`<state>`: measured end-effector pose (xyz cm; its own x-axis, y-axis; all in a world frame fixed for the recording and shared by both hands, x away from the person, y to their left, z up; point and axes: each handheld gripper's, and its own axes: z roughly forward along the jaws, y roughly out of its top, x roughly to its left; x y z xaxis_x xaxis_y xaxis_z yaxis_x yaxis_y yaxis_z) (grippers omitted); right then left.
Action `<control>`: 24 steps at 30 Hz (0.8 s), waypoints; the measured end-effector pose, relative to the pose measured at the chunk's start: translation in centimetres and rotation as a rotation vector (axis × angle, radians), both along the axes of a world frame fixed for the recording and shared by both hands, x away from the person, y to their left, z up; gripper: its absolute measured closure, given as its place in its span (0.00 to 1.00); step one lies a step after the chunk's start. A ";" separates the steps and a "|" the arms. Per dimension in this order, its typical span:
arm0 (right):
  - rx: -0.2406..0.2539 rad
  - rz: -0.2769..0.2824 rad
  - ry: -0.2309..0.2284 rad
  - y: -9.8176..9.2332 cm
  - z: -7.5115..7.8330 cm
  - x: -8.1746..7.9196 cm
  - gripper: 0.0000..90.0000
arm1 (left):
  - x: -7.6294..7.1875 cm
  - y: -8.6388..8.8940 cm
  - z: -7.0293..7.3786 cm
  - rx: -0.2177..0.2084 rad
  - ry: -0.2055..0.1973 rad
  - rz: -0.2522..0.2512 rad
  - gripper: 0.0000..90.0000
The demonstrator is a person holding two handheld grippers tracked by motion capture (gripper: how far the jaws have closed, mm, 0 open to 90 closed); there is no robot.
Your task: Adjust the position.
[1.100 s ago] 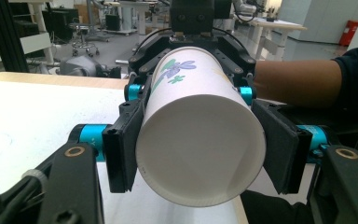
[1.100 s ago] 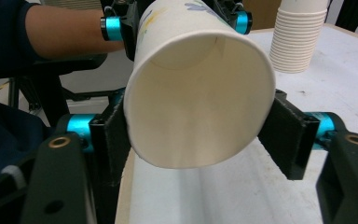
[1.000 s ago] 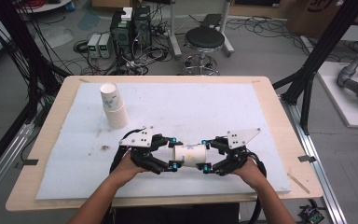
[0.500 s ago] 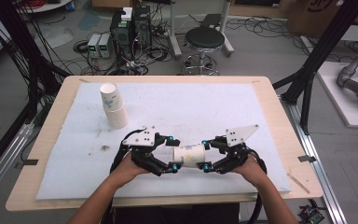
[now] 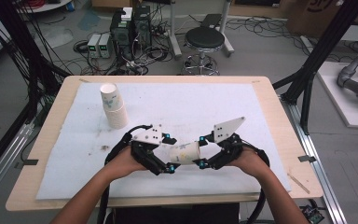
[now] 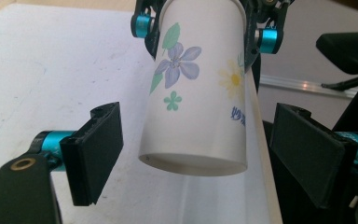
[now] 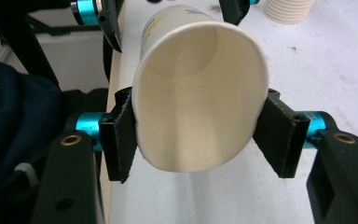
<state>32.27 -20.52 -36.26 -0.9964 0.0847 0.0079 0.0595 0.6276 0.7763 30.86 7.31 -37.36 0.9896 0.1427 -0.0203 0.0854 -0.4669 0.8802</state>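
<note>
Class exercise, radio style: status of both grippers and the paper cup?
Left gripper open, jaws just opened off cup. Right gripper shut on paper cup, rim squeezed oval. Cup stack well clear.

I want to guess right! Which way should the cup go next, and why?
Probably the right tongs should carry the paper cup clear of the left tongs. The right pads squeeze its rim oval, while the left jaws have just been opening and stand apart from its base. The cup stack waits beyond.
</note>
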 end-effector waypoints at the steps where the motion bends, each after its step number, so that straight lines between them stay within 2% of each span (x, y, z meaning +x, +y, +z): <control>1: 0.000 0.000 0.000 0.0 0.0 0.0 0.41 | 0.0 -0.1 0.1 0.013 -0.001 0.000 0.19; 5: -0.053 0.003 -0.017 0.6 0.5 0.1 0.41 | 0.2 -0.5 0.1 0.064 -0.004 -0.008 0.20; 7: -0.090 0.006 -0.025 0.9 0.8 0.1 0.41 | 0.3 -0.7 0.1 0.072 0.001 -0.006 0.20; 19: -0.216 0.030 -0.042 2.6 1.1 0.2 0.41 | 0.6 -1.5 0.0 0.224 -0.015 -0.014 0.22; 20: -0.238 0.030 -0.044 2.8 1.2 0.3 0.41 | 0.6 -1.6 0.0 0.233 -0.016 -0.013 0.22; 24: -0.262 0.035 -0.050 3.1 1.2 0.3 0.41 | 0.6 -1.7 -0.1 0.256 -0.015 -0.014 0.22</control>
